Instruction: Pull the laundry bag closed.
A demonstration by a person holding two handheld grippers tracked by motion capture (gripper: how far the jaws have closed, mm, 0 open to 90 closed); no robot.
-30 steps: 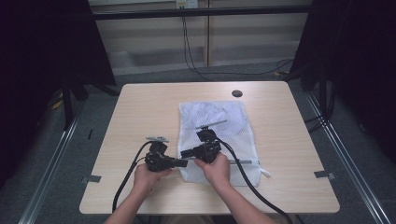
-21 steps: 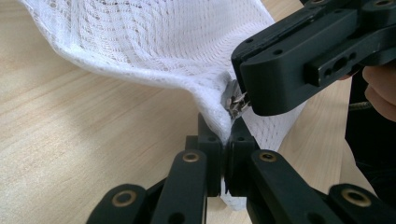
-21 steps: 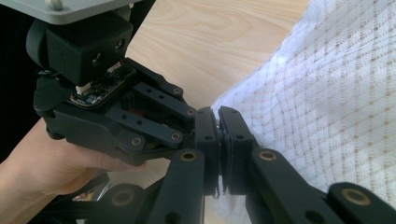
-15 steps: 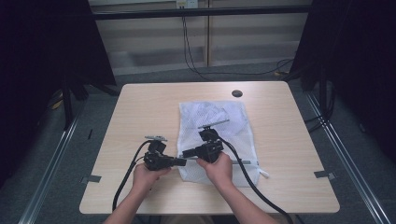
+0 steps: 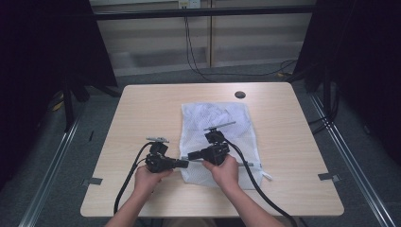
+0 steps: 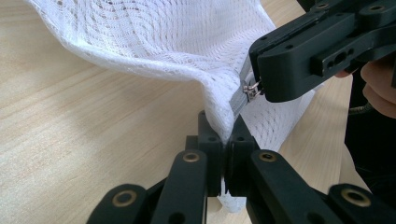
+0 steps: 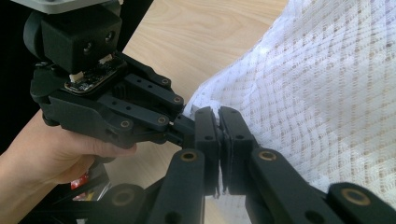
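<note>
A white mesh laundry bag [image 5: 222, 127] lies flat on the light wooden table [image 5: 146, 109]. Both grippers meet at its near left corner. My left gripper [image 5: 185, 164] is shut on the mesh bag's corner [image 6: 219, 116], which is lifted off the wood. My right gripper [image 5: 191, 155] points left toward it and is shut on the small metal zipper pull [image 6: 252, 89] at the end of the grey zipper tape [image 6: 238, 103]. In the right gripper view its jaws [image 7: 219, 116] are pressed together against the mesh [image 7: 322, 93], with the left gripper [image 7: 180, 125] almost touching them.
A dark round cable hole [image 5: 240, 94] sits at the table's far edge. Black cables [image 5: 127, 182] trail from both grippers over the near edge. Bare wood lies left of the bag and beyond it. Metal rails [image 5: 54, 165] run along the floor on both sides.
</note>
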